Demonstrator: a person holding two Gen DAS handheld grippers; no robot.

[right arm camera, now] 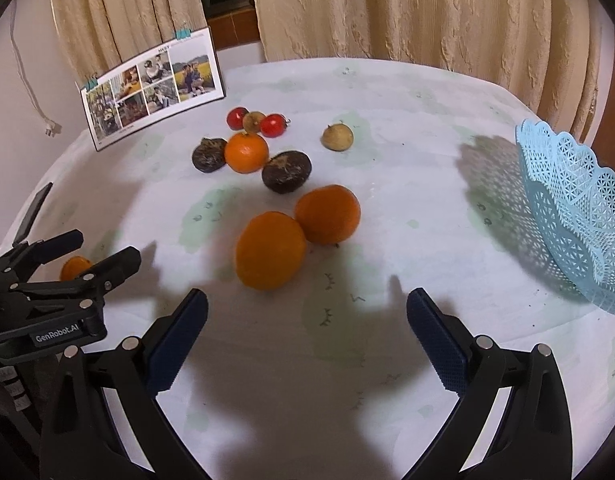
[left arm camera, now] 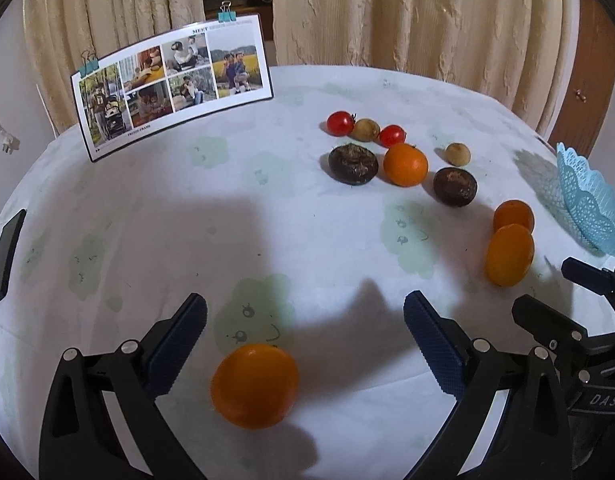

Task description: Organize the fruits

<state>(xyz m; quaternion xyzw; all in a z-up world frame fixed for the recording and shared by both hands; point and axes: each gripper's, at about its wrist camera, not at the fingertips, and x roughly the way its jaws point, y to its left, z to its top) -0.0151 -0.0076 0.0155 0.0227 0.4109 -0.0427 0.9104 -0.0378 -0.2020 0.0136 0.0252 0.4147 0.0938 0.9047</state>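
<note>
Cream curtains hang behind a round desk covered with a pale printed cloth. Left tool: jaws spread wide, holding nothing; one orange lies on the cloth between its fingers, close to the left finger but apart from both. Right tool: jaws likewise wide and empty; two touching oranges lie just ahead of its fingertips, nearer the left finger. Farther back sit a fourth orange, two dark brown fruits, two red tomatoes and two tan fruits. A blue lattice basket stands at the desk's right edge, a clipped photo card at rear left.
</note>
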